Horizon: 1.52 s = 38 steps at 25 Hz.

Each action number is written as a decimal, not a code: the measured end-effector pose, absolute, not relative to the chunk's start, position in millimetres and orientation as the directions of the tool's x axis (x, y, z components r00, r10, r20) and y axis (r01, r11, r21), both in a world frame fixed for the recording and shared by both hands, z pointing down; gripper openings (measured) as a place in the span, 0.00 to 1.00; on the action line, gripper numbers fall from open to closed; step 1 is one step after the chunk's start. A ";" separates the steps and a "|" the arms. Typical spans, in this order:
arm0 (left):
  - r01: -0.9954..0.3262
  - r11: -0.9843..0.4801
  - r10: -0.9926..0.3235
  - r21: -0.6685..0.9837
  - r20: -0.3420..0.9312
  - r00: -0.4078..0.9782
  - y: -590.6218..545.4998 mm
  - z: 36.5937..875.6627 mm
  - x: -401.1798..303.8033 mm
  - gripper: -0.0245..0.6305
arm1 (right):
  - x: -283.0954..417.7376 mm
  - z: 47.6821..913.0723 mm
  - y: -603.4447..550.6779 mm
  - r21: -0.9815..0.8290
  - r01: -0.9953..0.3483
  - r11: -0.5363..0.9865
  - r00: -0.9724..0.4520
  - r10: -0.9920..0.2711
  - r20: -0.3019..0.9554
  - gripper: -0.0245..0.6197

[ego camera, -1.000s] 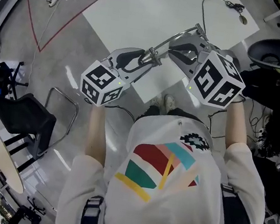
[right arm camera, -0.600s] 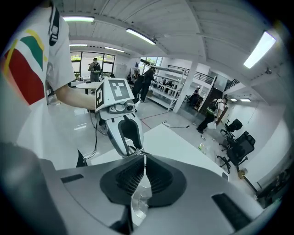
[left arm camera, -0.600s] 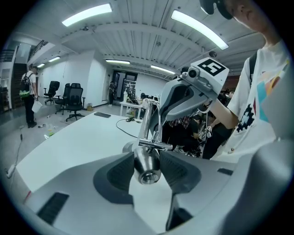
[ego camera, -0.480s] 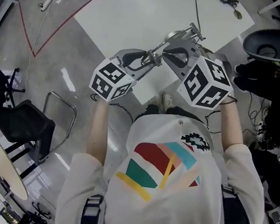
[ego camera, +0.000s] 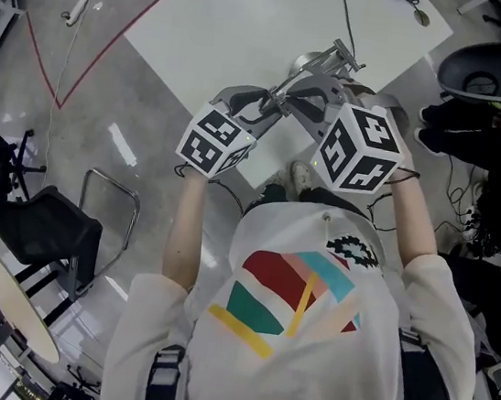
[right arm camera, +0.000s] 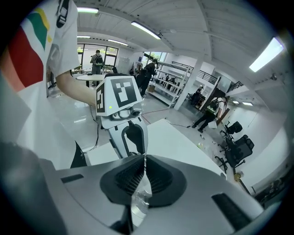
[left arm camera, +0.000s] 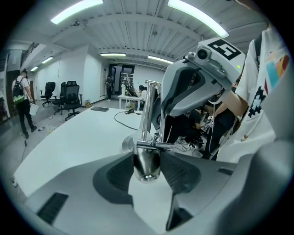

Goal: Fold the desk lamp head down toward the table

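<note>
Left gripper view: left tongs [left arm camera: 148, 156] clamp the chrome lamp head [left arm camera: 147, 169] above the desk [left arm camera: 69, 142]; right tongs [right arm camera: 144, 161] are closed on the lamp arm [left arm camera: 146, 108], above the desk's near edge.

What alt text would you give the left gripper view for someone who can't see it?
The left claw clamps a shiny cone-shaped lamp head, seen from just behind its two grey jaws. The lamp's chrome arm rises behind it, over a round base on a white table, with the right claw close beside it in a bright office.
</note>
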<state>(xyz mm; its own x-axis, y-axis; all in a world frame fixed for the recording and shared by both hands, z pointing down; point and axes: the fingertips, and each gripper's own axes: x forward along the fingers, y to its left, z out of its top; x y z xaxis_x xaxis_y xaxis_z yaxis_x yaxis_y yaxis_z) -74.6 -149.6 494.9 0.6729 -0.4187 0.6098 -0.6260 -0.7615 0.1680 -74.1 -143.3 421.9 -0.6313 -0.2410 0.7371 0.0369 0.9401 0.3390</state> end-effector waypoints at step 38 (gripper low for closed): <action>-0.757 -0.599 -0.752 0.261 0.142 0.644 -163.0 355.2 -97.6 0.24 | -5.2 323.2 -164.0 0.078 -0.532 0.843 -0.809 -0.533 0.247 0.08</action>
